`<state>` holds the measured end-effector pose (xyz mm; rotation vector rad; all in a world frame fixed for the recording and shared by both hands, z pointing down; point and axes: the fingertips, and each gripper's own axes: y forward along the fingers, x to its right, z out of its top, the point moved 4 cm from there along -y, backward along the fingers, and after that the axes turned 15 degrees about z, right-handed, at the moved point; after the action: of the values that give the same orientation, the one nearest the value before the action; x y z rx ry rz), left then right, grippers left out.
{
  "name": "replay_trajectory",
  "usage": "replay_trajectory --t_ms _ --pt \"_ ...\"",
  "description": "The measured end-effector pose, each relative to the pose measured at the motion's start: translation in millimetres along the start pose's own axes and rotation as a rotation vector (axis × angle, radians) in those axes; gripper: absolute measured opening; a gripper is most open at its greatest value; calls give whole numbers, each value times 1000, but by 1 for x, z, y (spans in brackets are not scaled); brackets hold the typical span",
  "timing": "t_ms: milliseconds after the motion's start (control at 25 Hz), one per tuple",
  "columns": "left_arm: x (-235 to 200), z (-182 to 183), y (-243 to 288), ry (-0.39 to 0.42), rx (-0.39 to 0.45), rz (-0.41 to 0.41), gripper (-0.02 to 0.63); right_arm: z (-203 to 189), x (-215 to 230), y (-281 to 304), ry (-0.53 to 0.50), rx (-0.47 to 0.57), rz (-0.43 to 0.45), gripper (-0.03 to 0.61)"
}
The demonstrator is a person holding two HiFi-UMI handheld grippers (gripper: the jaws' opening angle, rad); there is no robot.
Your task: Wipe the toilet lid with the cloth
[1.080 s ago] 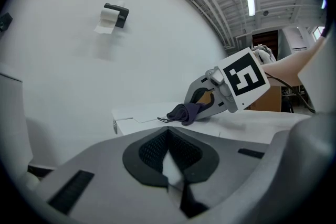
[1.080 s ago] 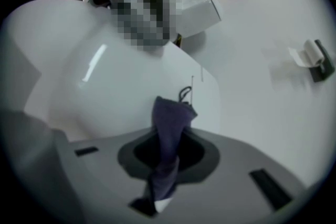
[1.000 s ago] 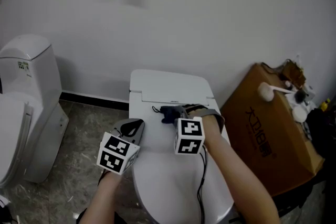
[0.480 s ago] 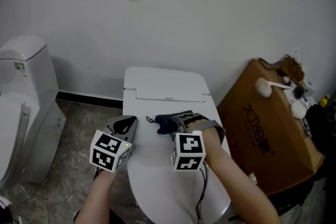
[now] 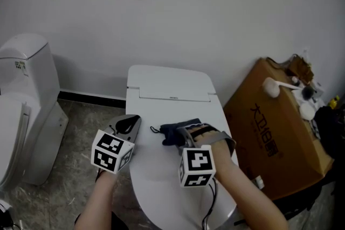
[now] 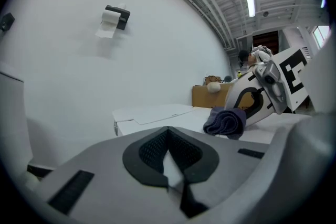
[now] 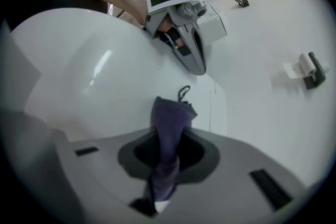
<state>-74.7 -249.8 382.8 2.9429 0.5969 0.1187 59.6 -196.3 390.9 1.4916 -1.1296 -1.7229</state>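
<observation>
Dark blue cloth, bunched, is pinched between the jaws of the right tool and rests on the white toilet lid toward its hinged end. The left tool, jaws pressed together on nothing, hovers at the lid's left edge. Wiping seems under way at most. The broad front of the lid probably remains to be covered.
</observation>
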Motion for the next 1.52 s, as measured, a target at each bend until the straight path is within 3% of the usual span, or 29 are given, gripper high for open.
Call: replay_trajectory --t_ms 1000,1520 --pt "0 1 0 -5 1 -2 17 10 -58 -31 3 16 22 63" --pt "0 1 -1 2 -1 1 15 16 -87 -49 -13 14 -13 63"
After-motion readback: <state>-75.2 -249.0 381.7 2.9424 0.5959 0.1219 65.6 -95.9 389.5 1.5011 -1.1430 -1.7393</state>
